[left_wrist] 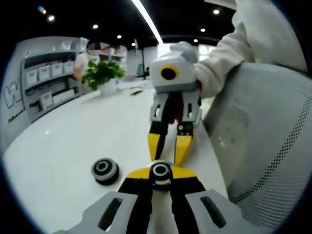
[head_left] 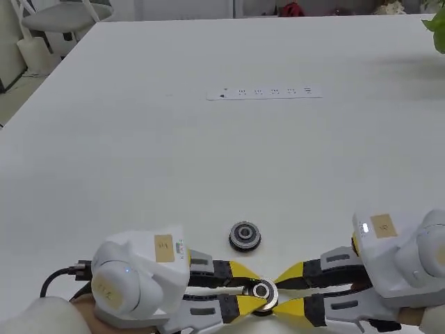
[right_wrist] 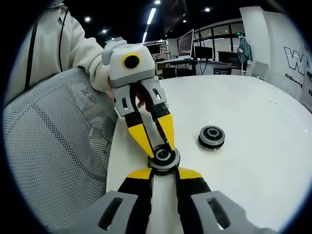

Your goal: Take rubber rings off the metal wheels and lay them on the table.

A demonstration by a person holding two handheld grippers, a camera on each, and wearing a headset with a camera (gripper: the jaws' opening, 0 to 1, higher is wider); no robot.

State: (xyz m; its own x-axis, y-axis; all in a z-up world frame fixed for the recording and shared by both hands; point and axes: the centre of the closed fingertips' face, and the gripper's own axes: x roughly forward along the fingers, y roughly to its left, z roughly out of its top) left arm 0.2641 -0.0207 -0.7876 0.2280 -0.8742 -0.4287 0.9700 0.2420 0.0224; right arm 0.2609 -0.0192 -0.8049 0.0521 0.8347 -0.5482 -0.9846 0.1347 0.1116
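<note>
Jaws of left gripper (head_left: 245,293) and right gripper (head_left: 281,289) both pinch one small silver metal wheel (head_left: 262,291), black rubber ring (right_wrist: 165,167) still on, at the white table (head_left: 208,160) edge. Second ringed wheel (head_left: 245,236) sits just beyond. Looks like nothing's stripped yet.

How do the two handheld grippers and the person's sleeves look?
Both the left gripper and the right gripper have white rounded housings, tan labels, and black jaws with yellow tips. A black cable leaves the left one. The sleeves are pale cream.
</note>
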